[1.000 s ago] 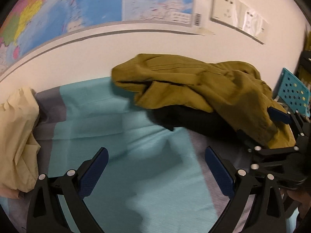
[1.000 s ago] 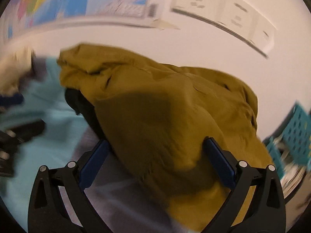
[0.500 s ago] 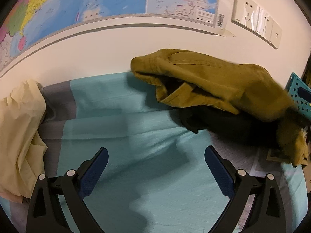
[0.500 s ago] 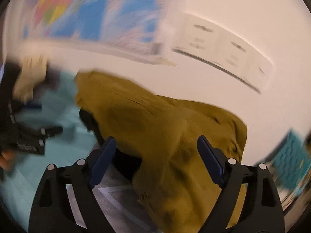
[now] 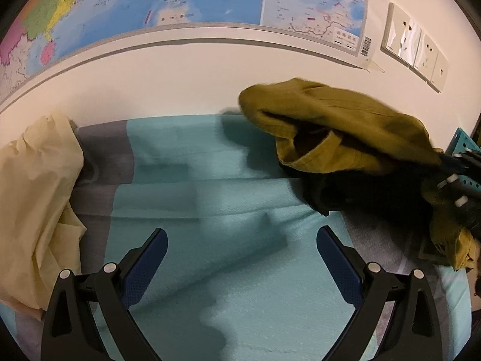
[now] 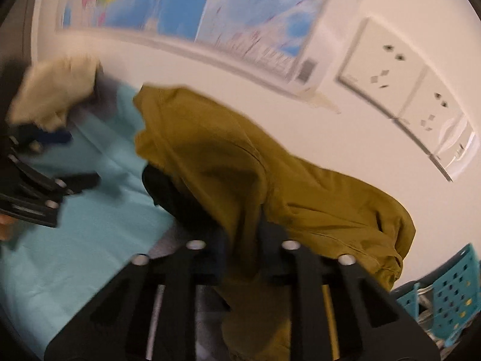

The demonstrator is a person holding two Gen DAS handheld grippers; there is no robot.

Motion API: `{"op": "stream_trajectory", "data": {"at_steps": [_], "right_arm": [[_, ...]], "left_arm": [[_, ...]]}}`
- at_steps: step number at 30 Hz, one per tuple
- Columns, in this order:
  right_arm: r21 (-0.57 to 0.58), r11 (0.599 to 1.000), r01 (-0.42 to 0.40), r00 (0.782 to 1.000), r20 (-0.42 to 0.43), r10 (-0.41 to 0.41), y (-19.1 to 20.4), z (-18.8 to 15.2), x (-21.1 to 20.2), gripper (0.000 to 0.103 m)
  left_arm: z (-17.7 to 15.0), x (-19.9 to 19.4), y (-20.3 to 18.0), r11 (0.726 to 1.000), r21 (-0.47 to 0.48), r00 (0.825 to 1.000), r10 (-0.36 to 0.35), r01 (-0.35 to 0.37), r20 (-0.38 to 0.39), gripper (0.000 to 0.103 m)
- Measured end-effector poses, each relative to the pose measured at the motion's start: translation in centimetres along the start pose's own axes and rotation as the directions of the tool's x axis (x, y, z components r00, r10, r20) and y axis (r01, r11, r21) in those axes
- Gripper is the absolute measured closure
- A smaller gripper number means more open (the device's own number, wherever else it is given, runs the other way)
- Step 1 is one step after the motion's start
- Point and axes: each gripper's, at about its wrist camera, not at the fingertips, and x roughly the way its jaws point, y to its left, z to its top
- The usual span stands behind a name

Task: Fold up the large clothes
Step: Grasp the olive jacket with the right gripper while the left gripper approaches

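Note:
An olive jacket lies crumpled at the right of a bed with a teal sheet, on top of a black garment. In the right wrist view my right gripper is closing its jaws on a fold of the olive jacket; the cloth runs between the pads and hangs below them. The right gripper also shows at the left wrist view's right edge, in the jacket. My left gripper is open over bare teal sheet, holding nothing, well left of the jacket.
A cream garment is heaped at the bed's left end. The wall behind carries a map and sockets. A teal perforated basket stands past the bed's right end. A grey band crosses the sheet.
The right jaws went from wide open around the jacket to nearly closed on a fold and rose, lifting it. The left gripper shifted left, so the jacket sits further right in its view.

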Motion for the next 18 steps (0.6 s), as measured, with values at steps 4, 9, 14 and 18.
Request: {"op": "stream_trajectory", "data": {"at_steps": [4,9,14,18], "right_arm": [[0.083,0.995,-0.056,0.998,0.011,0.055,-2.2,0.9,0.4,0.086],[-0.006,0.999,0.051,0.999,0.009,-0.05,1.5,2.3,2.9,0.043],[0.071,0.997,0.036,0.999,-0.008,-0.035,-0.5,3.7,3.4,0.095],[0.226,0.974,-0.027,0.989,0.151,-0.008,-5.9,5.2,-4.7,0.097]], "left_arm": [[-0.2,0.4,-0.2,1.0,0.013,1.0,0.009,-0.009,-0.007,0.007],[-0.3,0.8,-0.4,1.0,0.02,1.0,0.007,-0.006,-0.012,0.007],[-0.3,0.6,-0.1,1.0,0.019,1.0,0.005,-0.005,-0.005,0.007],[-0.2,0.0,-0.1,0.999,0.023,0.999,-0.025,0.025,0.031,0.007]]}}
